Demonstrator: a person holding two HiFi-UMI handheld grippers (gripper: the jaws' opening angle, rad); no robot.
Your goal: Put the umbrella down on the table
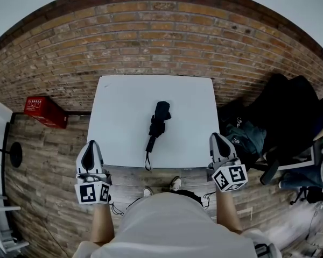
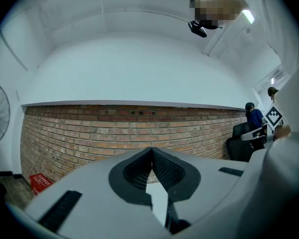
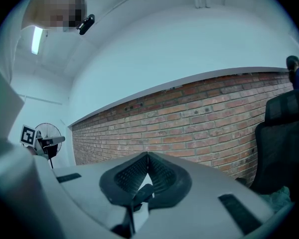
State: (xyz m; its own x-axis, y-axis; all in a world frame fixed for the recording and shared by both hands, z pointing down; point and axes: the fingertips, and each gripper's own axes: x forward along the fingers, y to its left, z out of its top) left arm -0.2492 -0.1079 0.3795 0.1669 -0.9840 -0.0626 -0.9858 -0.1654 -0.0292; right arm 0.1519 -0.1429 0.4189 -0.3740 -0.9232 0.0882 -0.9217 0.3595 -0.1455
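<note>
**Umbrella** point(image 1: 159, 121): black, folded, lying flat on the white surface point(image 1: 124, 106). It sits about mid-width and closer to the near edge than the far one. Its wrist strap point(image 1: 147, 163) trails over the near edge. Neither gripper touches it.

**Left gripper** point(image 1: 91, 143): at the near left corner of the surface. Fingers point(image 2: 134, 172) clenched tip to tip, nothing between them.

**Right gripper** point(image 1: 215, 136): at the near right corner. Fingers point(image 3: 125, 176) likewise closed tip to tip, empty.

**Red crate** point(image 1: 44, 112): on the floor against the brick wall point(image 1: 161, 31), beyond the surface's left edge.
</note>
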